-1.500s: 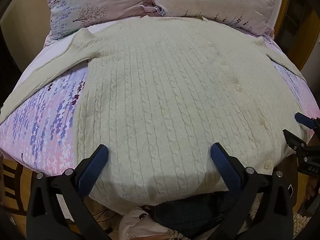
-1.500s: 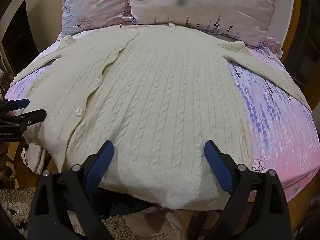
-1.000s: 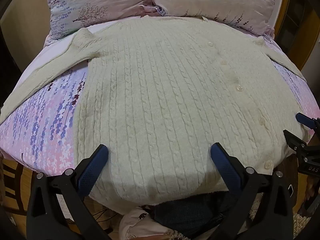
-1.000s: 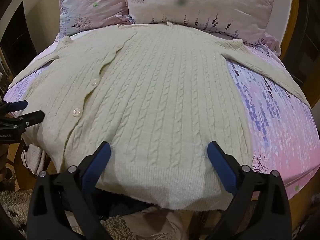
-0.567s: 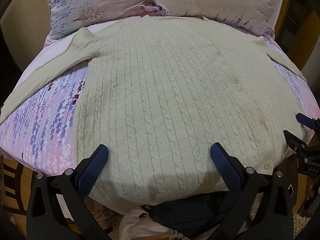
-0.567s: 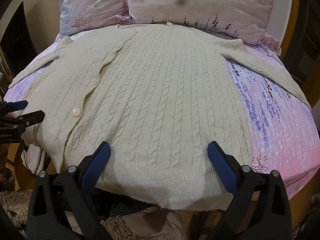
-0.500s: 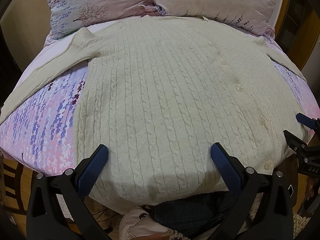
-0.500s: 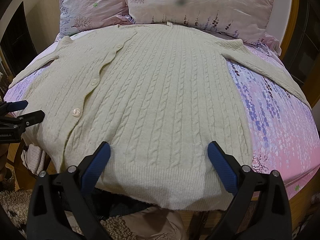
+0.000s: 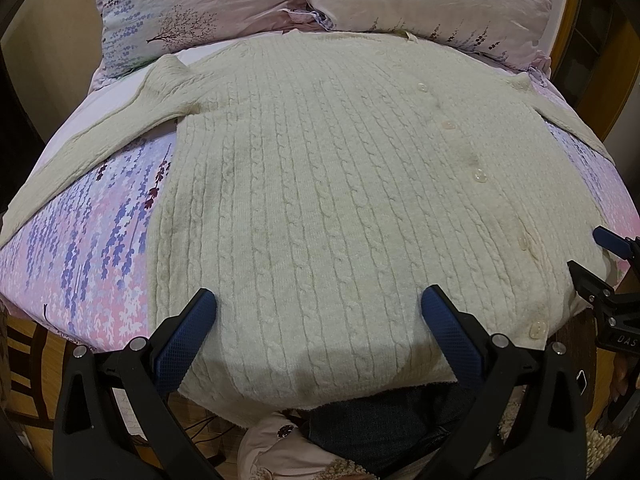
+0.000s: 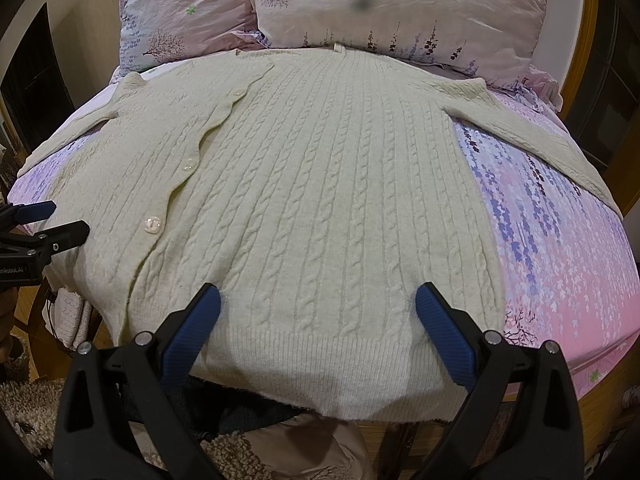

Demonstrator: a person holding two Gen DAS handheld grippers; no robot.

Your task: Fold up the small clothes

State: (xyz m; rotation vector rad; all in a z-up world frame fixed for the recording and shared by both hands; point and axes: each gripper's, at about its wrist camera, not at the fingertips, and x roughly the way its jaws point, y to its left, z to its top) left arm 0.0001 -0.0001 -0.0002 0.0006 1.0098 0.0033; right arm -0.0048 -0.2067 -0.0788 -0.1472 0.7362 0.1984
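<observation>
A cream cable-knit cardigan (image 9: pixel 320 200) lies flat and buttoned on the bed, sleeves spread out to both sides; it also shows in the right wrist view (image 10: pixel 320 208). Its hem hangs a little over the near bed edge. My left gripper (image 9: pixel 320 308) is open and empty, hovering over the hem's left part. My right gripper (image 10: pixel 318 300) is open and empty over the hem's right part. Each gripper shows at the edge of the other's view, the right gripper (image 9: pixel 600 256) and the left gripper (image 10: pixel 48 220).
The bed has a pink and lilac floral sheet (image 9: pixel 92 248). Two floral pillows (image 10: pixel 400 8) lie at the head, touching the collar. A wooden bed frame (image 10: pixel 588 40) rises at the right. Dark fabric (image 9: pixel 380 420) and a shaggy rug lie below the near edge.
The right gripper has drawn slightly closer to the hem over the first half second. Since then nothing has visibly moved.
</observation>
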